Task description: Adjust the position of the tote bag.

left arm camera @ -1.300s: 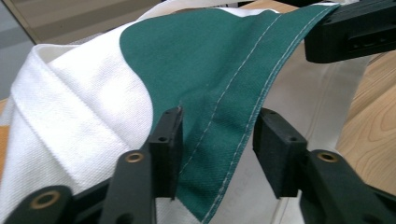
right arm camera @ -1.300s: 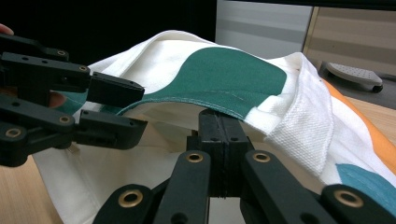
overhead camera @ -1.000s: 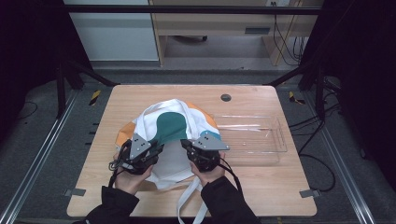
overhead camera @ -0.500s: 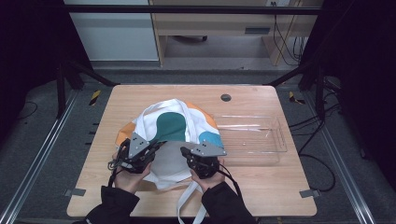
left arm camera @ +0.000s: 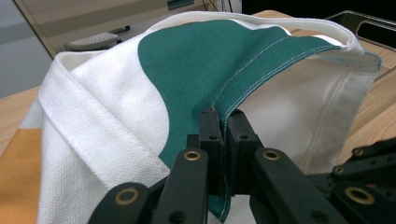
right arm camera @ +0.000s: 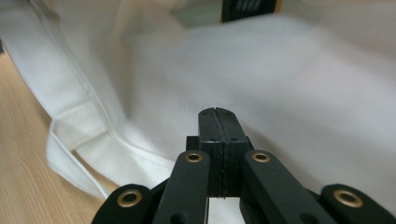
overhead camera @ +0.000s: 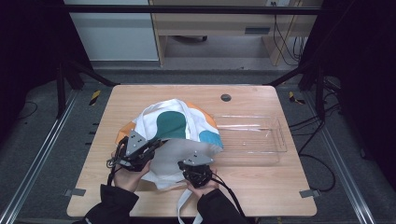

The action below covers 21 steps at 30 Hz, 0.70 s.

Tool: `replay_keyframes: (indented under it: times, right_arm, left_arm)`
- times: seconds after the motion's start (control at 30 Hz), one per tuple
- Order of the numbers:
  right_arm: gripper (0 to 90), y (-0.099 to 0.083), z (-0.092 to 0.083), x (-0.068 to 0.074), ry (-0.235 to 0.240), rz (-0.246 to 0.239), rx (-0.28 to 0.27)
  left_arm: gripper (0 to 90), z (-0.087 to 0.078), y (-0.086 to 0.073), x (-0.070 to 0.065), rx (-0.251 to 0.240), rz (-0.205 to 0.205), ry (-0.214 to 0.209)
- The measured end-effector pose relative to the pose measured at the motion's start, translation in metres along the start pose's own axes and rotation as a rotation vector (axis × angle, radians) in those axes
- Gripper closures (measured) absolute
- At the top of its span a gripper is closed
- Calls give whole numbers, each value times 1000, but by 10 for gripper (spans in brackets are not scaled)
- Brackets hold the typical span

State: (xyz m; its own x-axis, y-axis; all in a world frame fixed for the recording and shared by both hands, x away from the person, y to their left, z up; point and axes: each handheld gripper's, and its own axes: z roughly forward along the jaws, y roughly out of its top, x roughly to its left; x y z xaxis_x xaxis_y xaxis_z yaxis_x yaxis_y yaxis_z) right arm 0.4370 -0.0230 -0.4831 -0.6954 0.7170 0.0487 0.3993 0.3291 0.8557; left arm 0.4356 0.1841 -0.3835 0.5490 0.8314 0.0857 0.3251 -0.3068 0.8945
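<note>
While my left tongs (left arm camera: 223,122) pinch the tote bag (overhead camera: 175,128) hem, my right tongs (right arm camera: 218,116) sit closed, seemingly empty; next, regrip near counter's (overhead camera: 261,179) front edge.

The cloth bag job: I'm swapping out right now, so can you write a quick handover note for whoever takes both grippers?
Left gripper: shut on the green-patched hem of the white canvas tote bag, holding it lifted.
Right gripper: jaws together in front of the bag's white cloth; a grip cannot be confirmed.
The bag lies mid-table, beside the clear plastic tray.
Done: one rim edge raised.
Left: probably secure the near edge and open the bag.
</note>
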Motion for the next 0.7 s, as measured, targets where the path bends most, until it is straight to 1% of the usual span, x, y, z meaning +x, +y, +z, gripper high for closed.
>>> replay_keyframes:
  times: [0.23, 0.3, 0.37, 0.4, 0.53, 0.7]
  right_arm:
    - [900, -5, 9, 5, 6, -8, 42]
    - [900, -7, 11, 5, 7, -17, 46]
    - [900, -9, 11, 5, 10, -9, 49]
    - [900, -11, 11, 4, 10, -3, 59]
    - [900, -13, 12, 2, 12, 0, 68]
    - [900, -13, 14, 2, 10, 2, 91]
  left_arm:
    - [865, -2, 4, 1, -10, 1, 0]
    - [866, -2, 5, 2, -11, 1, 1]
    - [867, -2, 6, 3, -17, -5, -2]
    - [867, -2, 6, 3, -19, -7, -3]
    - [867, -2, 7, 4, -23, -21, -8]
    - [867, -1, 9, 5, -28, -22, -9]
